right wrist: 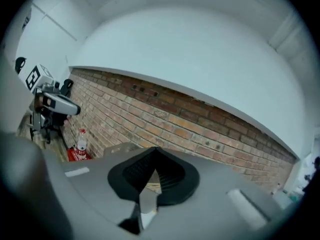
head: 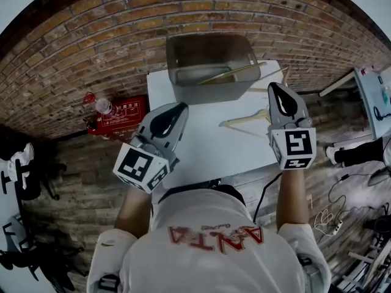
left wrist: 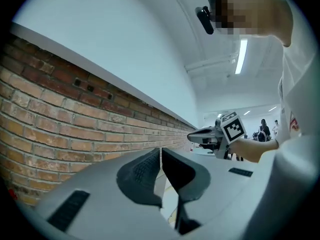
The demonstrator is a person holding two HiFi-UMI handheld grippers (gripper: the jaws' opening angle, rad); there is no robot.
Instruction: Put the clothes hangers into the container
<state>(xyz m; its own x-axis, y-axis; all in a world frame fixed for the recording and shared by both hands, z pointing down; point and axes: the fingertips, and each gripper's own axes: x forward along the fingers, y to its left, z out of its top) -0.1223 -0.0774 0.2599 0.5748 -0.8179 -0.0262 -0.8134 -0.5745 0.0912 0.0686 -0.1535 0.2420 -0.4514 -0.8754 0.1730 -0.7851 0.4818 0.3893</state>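
Two grippers, both pinched shut w/ nothing btwn the pads. The left gripper and right gripper hang above the white table, pointing roughly level at the brick wall. Each gripper's own view shows the tips meeting, w/ only a sliver of table visible through the lower gap.

The container sits straight ahead of the left gripper, at the table's far edge by the wall; for the right gripper it's ahead and off to its left. One wooden hanger is already in it, leaning aslant w/ an end poking over the rim on the right gripper's side. It's prob. too long to lie flat, so it props on the edge.

A second hanger lies flat on the table, below and just left of the right gripper, its far end hidden under that gripper. That puts it on the right gripper's side, so that one looks best placed for the pick, approx. a drop down and left.

Raised, shut and empty reads as a transit pose, not a grab. The jaws need to open before anything can be taken.
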